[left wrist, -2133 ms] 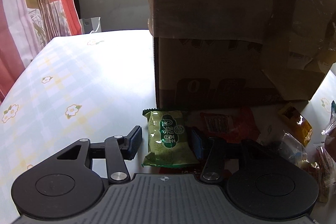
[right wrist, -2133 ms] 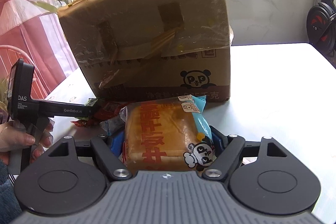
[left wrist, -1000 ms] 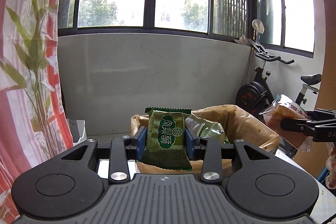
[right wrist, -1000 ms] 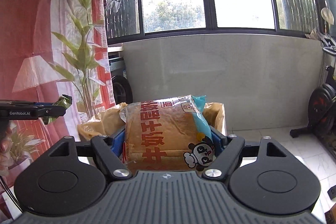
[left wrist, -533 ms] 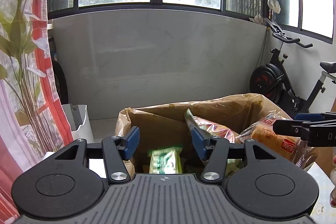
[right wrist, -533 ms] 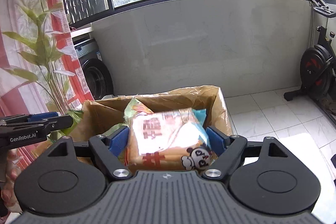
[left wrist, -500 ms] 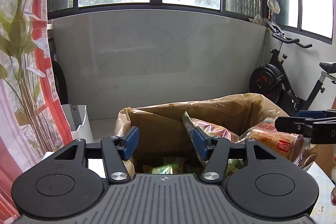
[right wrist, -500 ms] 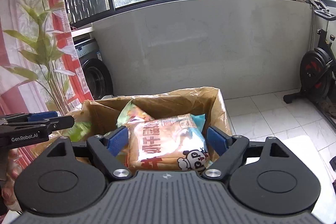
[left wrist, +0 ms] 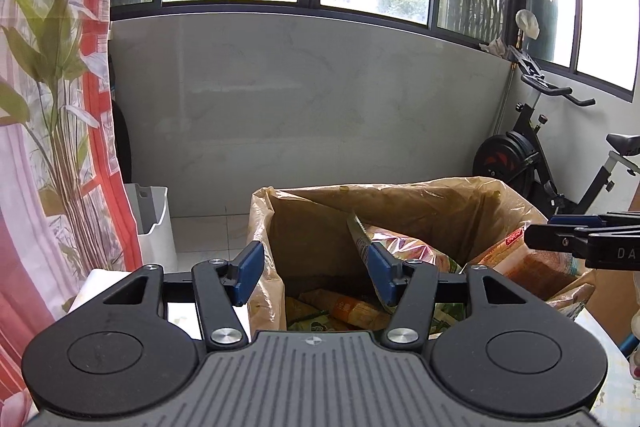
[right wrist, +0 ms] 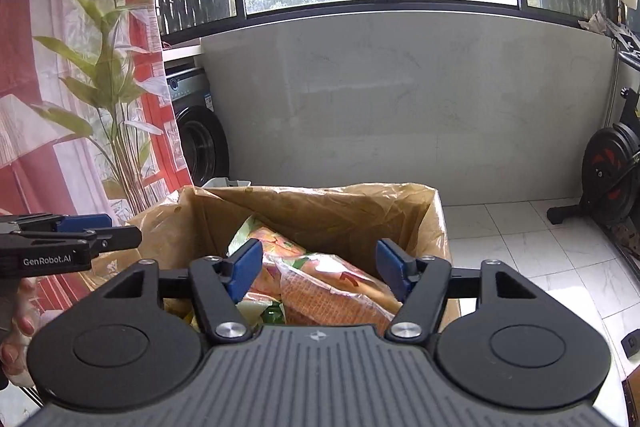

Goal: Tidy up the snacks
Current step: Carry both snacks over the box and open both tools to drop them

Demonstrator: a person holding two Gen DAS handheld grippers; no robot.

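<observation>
Left wrist view: the left gripper hangs over the open box, jaws parted with nothing between them; snack packs lie inside below. Right wrist view: the right gripper also stands above the box, its jaws closing on nothing, with the bread pack lying in the box beneath them, untouched.

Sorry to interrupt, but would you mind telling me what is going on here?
A person is sorting snacks into a cardboard box, working a handheld gripper in each hand. Both hover over the open box. The left gripper is open and empty. The right gripper also holds nothing, and its jaws are closing. The bread packet lies in the box among other snack packets.
</observation>
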